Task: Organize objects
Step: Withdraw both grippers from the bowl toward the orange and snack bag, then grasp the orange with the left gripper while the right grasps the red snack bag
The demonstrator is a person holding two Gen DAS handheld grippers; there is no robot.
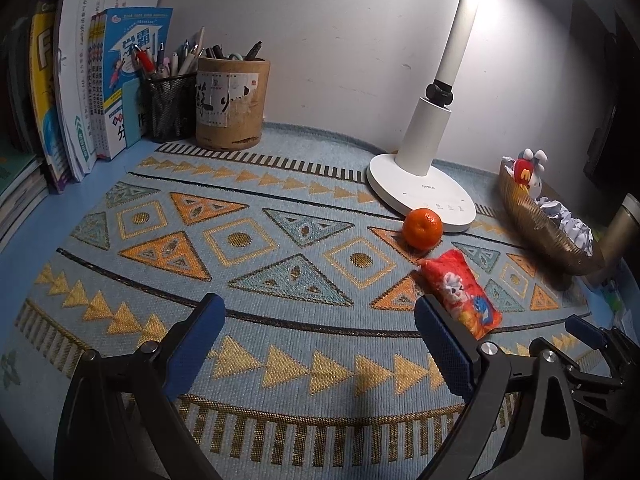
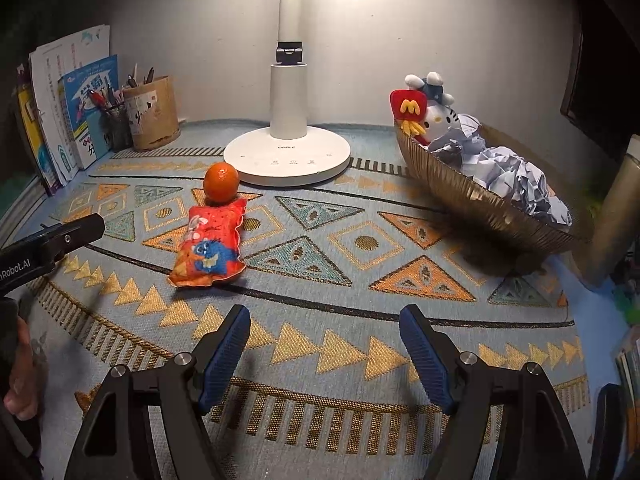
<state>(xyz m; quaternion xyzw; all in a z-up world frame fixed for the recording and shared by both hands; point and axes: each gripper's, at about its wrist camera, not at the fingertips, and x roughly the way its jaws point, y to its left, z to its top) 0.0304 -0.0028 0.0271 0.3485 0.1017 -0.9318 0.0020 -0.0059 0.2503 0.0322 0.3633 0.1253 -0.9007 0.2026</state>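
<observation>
books (image 1: 80,80) and two pen pots (image 1: 228,104) are parked along the left wall, out of the way, so that side already looks sorted. left gripper (image 1: 320,344) hangs over the patterned mat (image 1: 280,240) with its fingers spread wide, nothing between them. past it the tangerine (image 2: 221,177) sits touching the red snack pouch (image 2: 212,244), both loose in front of the lamp base (image 2: 286,156), probably next to go. right gripper (image 2: 325,354) is spread too, empty. far right the gold basket (image 2: 460,192) holds crumpled paper and a plush toy (image 2: 432,116), so that's likely the drop spot
</observation>
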